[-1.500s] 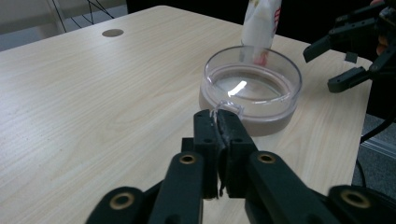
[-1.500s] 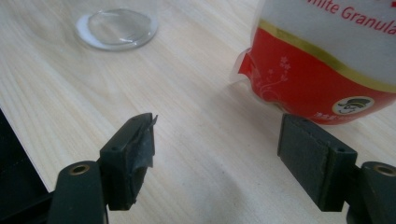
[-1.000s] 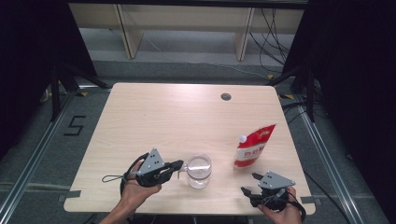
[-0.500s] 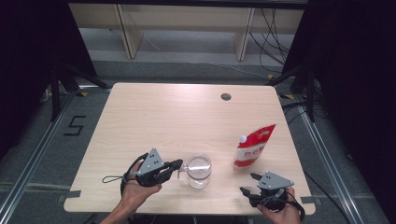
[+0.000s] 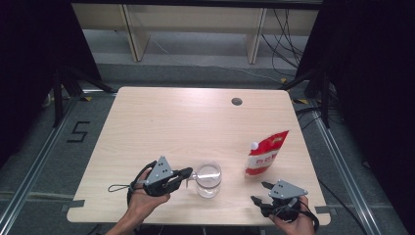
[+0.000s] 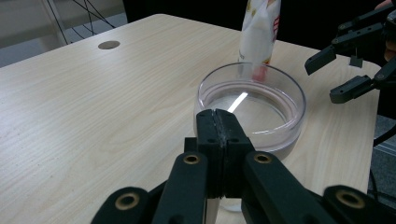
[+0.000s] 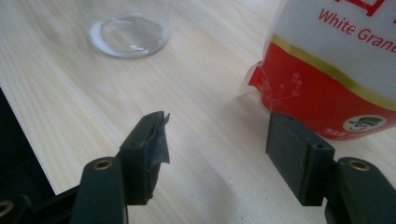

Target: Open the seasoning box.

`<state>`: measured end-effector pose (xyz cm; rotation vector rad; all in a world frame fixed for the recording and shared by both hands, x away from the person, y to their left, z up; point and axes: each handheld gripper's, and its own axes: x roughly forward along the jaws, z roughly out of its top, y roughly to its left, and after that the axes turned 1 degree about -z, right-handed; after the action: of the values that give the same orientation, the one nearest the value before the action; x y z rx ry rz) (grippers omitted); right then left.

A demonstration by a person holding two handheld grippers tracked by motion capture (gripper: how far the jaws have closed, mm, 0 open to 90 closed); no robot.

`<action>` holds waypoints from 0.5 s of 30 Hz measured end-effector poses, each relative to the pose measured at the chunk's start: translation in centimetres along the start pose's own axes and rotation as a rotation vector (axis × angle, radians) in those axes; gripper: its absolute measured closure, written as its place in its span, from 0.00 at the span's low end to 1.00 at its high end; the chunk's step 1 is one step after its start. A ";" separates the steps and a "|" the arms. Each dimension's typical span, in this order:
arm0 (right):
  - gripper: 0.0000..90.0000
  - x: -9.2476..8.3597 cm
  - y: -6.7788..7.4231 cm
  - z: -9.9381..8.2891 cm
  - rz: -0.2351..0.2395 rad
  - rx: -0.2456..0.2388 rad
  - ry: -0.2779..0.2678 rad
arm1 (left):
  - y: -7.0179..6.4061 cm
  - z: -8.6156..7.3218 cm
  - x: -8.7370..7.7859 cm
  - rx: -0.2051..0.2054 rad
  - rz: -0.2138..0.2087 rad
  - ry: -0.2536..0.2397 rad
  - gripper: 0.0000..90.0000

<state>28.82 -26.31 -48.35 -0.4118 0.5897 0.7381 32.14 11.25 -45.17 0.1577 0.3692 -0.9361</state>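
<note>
the left gripper [image 5: 187, 173] had its jaws pressed tight together, right at the near rim of the glass [image 5: 208, 179]. i could not tell if a bit of the rim was pinched between them or if they only touched it. the glass stood upright near the front edge of the table [image 5: 161, 122], between the two hands. it looked empty.

the right gripper [image 5: 259, 192] sat close to the front right corner. its jaws had just been closing a little, but a wide gap was left and nothing was in it. just past those jaws stood the pouch [image 5: 265, 154], a red and white bag with a small white cap at its top corner.

i guessed the glass would be hard, smooth and slippery, and it could break if it tipped or fell. a hold on the thin rim looked shaky; a hold around the side wall seemed safer to me. the pouch looked soft and squashy, so i thought it would bend if squeezed low down. up near the cap looked like the firmer place to take it.

in the right gripper view the pouch [image 7: 336, 60] had red words that read "white gran", cut off at the edge. a little round picture sat lower down, too small to read.
</note>
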 end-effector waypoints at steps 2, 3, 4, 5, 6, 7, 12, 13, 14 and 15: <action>0.45 0.0 0.0 0.1 0.005 0.006 -0.009 | 0.0 0.0 0.0 0.008 -0.001 -0.006 0.98; 0.46 -0.1 0.0 0.1 0.005 0.014 -0.012 | 0.0 0.0 0.0 0.018 -0.002 -0.005 0.98; 0.48 -0.1 0.0 0.1 0.010 0.016 -0.017 | 0.0 0.0 0.0 0.024 -0.002 -0.005 0.98; 0.49 -0.1 0.1 0.2 0.018 0.019 -0.021 | -0.1 0.0 0.0 0.026 0.008 0.003 0.98; 0.50 -0.1 0.1 0.3 0.016 0.013 -0.030 | -0.1 0.0 0.0 0.025 0.010 0.003 0.98; 0.52 -0.1 0.2 0.4 0.026 0.018 -0.033 | -0.1 -0.1 0.0 0.031 0.013 0.005 0.98; 0.65 -0.2 0.6 0.9 0.035 0.002 -0.060 | -0.2 -0.1 0.0 0.045 0.015 0.011 0.99; 0.71 -0.3 0.8 1.3 0.041 0.008 -0.097 | -0.2 -0.1 0.0 0.044 0.014 0.010 0.98; 0.75 -0.4 1.1 1.5 0.050 0.019 -0.118 | -0.2 -0.1 0.0 0.047 0.016 0.010 0.98; 0.75 -0.4 1.1 1.5 0.050 0.019 -0.118 | -0.2 -0.1 0.0 0.047 0.016 0.010 0.98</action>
<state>28.33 -24.98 -47.09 -0.3351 0.4972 0.7981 31.95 11.15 -45.28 0.2076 0.3550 -0.9291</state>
